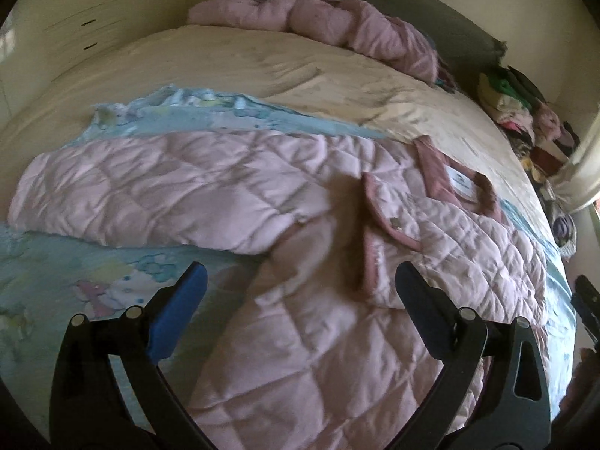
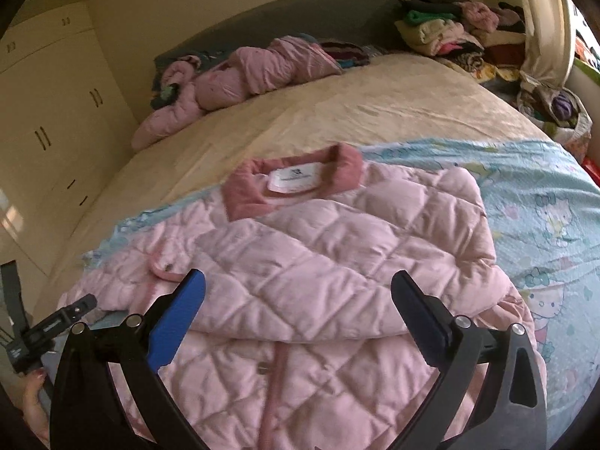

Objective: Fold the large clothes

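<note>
Standing wide apart with nothing between them, the jaws of the left gripper [image 1: 300, 292] and the right gripper [image 2: 298, 296] are hovering over a pink quilted jacket [image 2: 337, 247]. It is lying spread beneath and ahead of both, a sleeve folded across its front, its darker collar [image 2: 292, 180] at the far end. Under it a pale blue cartoon sheet [image 2: 543, 217] is covering the bed [image 1: 262, 60]; beyond, another pink garment [image 2: 240, 75] is lying bunched.

Both wrist views steeply down, close — shared pink jacket [image 1: 300, 202].
</note>
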`<state>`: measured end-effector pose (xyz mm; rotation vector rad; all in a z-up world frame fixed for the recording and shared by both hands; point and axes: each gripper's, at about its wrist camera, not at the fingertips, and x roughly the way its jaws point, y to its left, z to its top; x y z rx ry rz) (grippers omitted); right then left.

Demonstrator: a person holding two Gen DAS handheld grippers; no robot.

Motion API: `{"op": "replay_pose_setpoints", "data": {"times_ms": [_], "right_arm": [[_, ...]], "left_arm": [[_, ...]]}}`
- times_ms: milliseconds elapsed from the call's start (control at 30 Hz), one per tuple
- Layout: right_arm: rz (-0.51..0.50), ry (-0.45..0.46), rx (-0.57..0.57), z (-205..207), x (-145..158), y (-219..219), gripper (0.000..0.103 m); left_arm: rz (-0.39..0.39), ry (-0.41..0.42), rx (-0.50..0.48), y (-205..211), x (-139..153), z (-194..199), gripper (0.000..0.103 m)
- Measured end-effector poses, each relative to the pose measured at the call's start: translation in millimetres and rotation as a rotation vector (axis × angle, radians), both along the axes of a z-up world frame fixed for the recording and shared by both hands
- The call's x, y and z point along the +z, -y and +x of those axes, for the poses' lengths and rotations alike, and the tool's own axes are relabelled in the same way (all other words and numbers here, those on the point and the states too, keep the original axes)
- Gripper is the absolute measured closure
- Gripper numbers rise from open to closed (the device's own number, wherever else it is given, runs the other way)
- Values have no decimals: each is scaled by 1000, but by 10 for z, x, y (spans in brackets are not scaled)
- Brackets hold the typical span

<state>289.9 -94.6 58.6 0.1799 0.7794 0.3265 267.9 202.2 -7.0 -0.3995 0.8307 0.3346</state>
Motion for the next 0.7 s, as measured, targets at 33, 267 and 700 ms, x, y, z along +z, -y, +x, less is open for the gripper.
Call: {"op": "replay_pose_setpoints", "data": {"times_ms": [33,267,700], "right_arm": [[1,7,8,-14,32,-45,4],[6,47,77,-137,267,-473,4],[-7,88,230,-298,448,-1395,4]], "left_arm": [[-3,2,5,-26,12,-23,9],[-9,39,68,-282,141,-181,9],[-45,66,192,-837,186,-427,9]]}}
